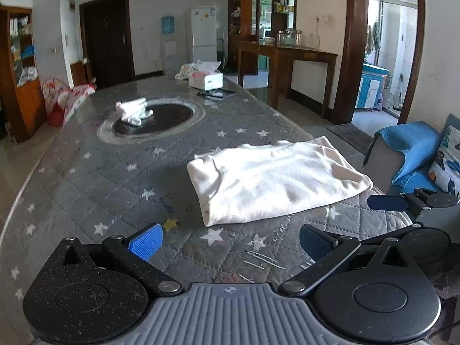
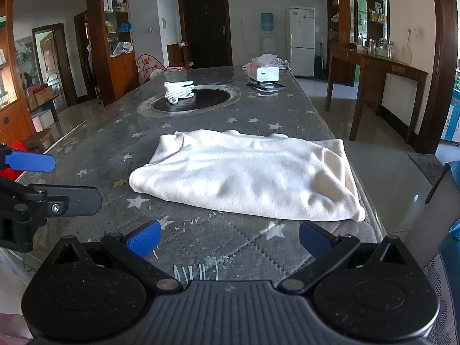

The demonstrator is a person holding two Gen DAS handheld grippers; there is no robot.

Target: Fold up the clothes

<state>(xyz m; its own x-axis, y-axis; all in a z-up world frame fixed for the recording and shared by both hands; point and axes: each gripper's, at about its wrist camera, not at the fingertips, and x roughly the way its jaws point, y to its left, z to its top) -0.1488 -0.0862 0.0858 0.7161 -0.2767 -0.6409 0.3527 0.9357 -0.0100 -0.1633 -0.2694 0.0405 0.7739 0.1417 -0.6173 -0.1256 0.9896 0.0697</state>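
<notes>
A folded cream garment (image 1: 276, 178) lies flat on the grey star-patterned table cover (image 1: 115, 172), near the table's right edge. It also shows in the right wrist view (image 2: 247, 175). My left gripper (image 1: 230, 240) is open and empty, hovering just short of the garment's near edge. My right gripper (image 2: 228, 238) is open and empty, also just short of the garment. The right gripper's fingers (image 1: 385, 202) show at the right of the left wrist view. The left gripper's fingers (image 2: 31, 162) show at the left of the right wrist view.
A round dark hotplate inset (image 1: 152, 120) holds a small white crumpled cloth (image 1: 133, 112). A tissue box (image 1: 205, 79) and a flat dark frame (image 1: 217, 93) sit at the far end. A blue-covered chair (image 1: 408, 149) stands right of the table.
</notes>
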